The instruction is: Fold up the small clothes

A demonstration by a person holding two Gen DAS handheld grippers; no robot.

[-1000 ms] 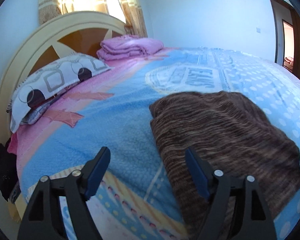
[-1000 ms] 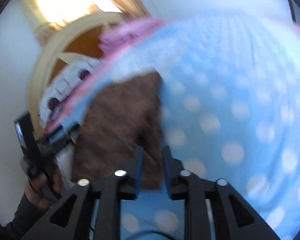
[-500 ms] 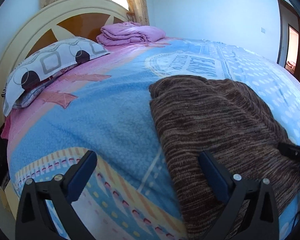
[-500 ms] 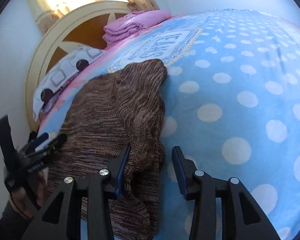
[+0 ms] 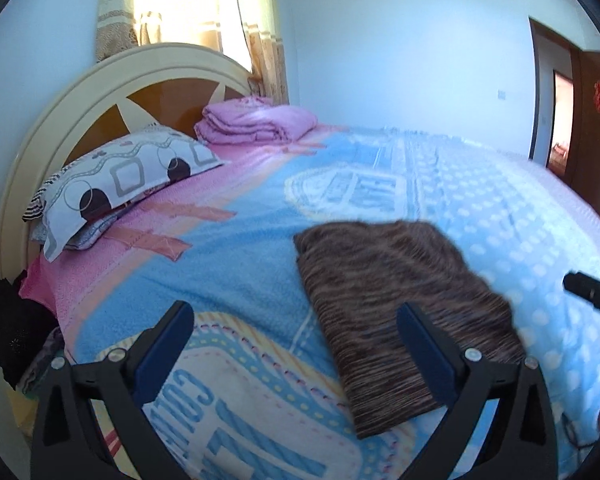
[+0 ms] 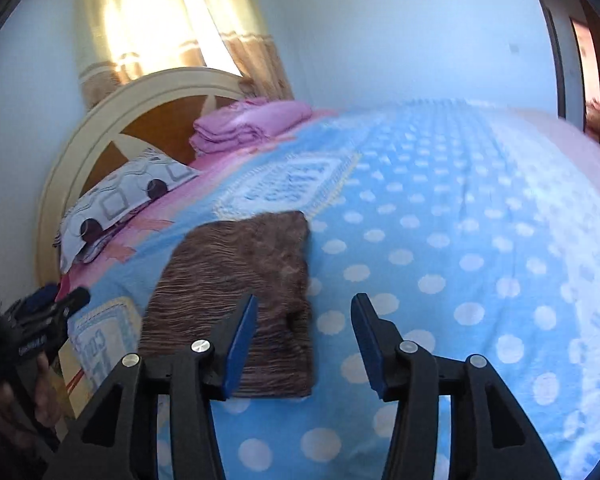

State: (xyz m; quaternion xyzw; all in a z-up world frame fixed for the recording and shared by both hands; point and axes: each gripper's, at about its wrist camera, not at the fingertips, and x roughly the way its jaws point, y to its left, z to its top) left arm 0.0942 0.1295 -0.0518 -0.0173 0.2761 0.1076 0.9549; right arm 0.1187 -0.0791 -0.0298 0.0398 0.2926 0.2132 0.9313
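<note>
The brown knit garment [image 5: 400,312] lay folded flat on the bed [image 5: 236,264], ahead of and between both claws. The left claw [image 5: 296,344] stood wide and empty; the right claw [image 6: 304,340], whose jaws had just been opening, also held nothing, the garment's near edge lying just beyond its left finger. The knit looked soft, light and limp, likely to sag, so a corner or folded edge seemed the best hold. Further ahead and to the left sat a pillow [image 5: 116,184] and a folded pink blanket [image 5: 256,124], well clear; nothing blocked the way.
</note>
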